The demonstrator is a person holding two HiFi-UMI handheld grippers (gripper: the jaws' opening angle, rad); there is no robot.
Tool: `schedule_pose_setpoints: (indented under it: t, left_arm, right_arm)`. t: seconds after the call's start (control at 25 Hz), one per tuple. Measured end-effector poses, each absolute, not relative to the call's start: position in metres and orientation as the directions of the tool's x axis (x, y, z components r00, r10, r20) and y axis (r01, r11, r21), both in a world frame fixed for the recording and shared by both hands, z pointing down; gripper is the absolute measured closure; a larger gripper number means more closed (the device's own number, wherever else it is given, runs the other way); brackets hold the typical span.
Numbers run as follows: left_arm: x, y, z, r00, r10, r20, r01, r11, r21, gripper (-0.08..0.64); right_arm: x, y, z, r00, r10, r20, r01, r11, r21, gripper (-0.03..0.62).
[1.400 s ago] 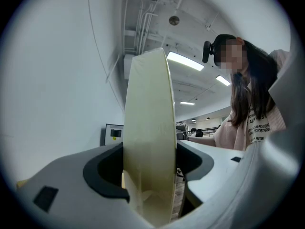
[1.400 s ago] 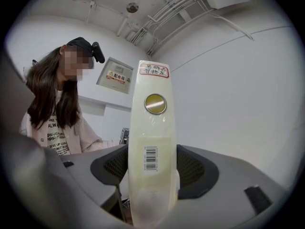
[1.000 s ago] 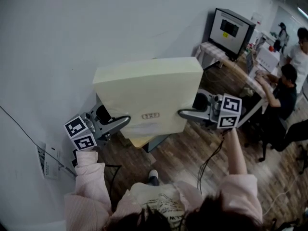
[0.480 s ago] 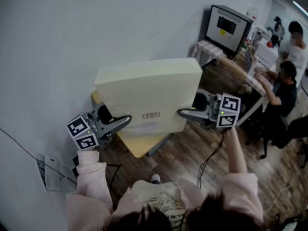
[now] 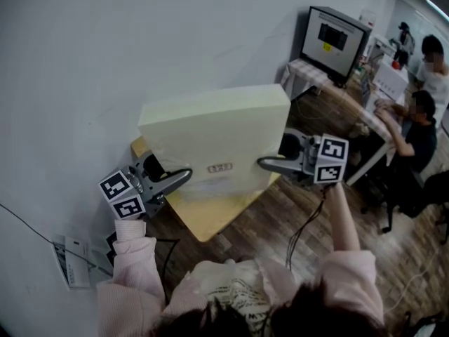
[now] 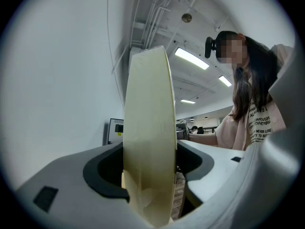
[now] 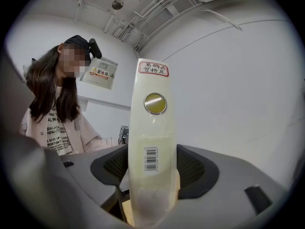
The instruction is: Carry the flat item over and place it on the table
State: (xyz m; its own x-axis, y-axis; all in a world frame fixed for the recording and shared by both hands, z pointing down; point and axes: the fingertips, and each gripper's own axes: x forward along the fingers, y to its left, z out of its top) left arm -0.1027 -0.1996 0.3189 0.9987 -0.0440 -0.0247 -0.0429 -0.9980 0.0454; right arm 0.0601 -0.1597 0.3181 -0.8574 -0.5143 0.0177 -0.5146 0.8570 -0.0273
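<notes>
A flat pale-yellow box (image 5: 214, 135) hangs tilted in the air, held by its two side edges. My left gripper (image 5: 184, 176) is shut on its lower left edge, and my right gripper (image 5: 265, 163) on its lower right edge. Below the box stands a small wooden table (image 5: 210, 213), against the white wall. In the left gripper view the box's thin edge (image 6: 148, 142) stands upright, pinched by the left gripper (image 6: 148, 175). The right gripper view shows the box's edge (image 7: 152, 142) with a barcode label and a round sticker, clamped in the right gripper (image 7: 151, 175).
A white wall (image 5: 105, 55) runs close along the left. A dark screen (image 5: 334, 42) stands on a desk at the back right, where two people (image 5: 417, 125) sit. Wood floor (image 5: 280, 223) lies to the right of the table. A paper sheet (image 5: 70, 260) lies at lower left.
Both grippers still clamp the box. More of the wooden table now shows below the box, which sits a little further over it.
</notes>
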Motion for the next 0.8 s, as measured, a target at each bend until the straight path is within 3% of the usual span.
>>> schedule_pose_setpoints:
  t: [0.8]
  left_arm:
    - [-0.044,-0.273,0.352,0.984,-0.176,0.04,-0.178,-0.982,0.067,0.235]
  right_arm:
    - [0.12,-0.255,0.356,-0.913,-0.403,0.062,-0.406,0.912,-0.053,0.296]
